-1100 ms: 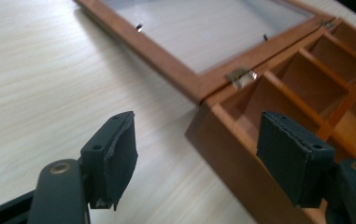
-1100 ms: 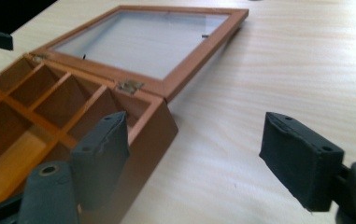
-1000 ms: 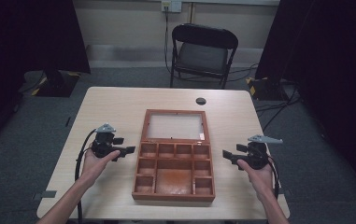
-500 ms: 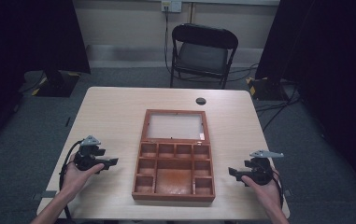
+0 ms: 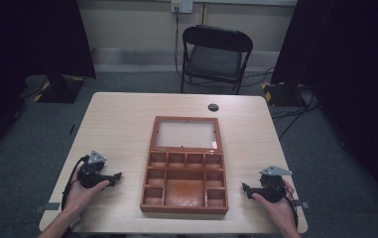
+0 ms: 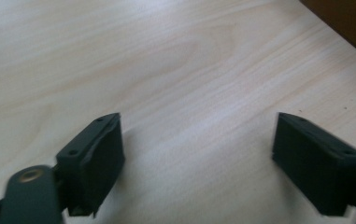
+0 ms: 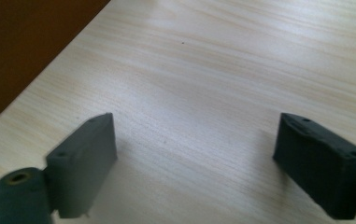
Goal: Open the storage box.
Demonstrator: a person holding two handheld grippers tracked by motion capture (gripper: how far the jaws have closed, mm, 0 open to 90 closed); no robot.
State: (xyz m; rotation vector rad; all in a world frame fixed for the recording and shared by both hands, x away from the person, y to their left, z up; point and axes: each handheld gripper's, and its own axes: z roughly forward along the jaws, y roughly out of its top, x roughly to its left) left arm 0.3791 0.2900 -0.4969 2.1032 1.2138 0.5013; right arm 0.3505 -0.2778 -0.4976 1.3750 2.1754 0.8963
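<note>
Both pulled back toward the near tabletop [image 5: 122, 129] edge since a second ago: left tool [image 5: 116, 175] and right tool [image 5: 246, 187] wide, empty; open compartmented wooden box [image 5: 184, 171] between them, untouched; probably resting or finished.

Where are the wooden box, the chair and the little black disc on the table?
wooden box [image 5: 184, 210], high view, front rim.
chair [image 5: 212, 60], high view, seat.
black disc [image 5: 213, 107], high view, centre.

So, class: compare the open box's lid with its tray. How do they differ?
The lid lies flat on the far side, one pale panel in a wooden frame. The tray lies nearer the person, split into many compartments, all empty. Both share the same reddish-brown wood and join along one edge.
</note>
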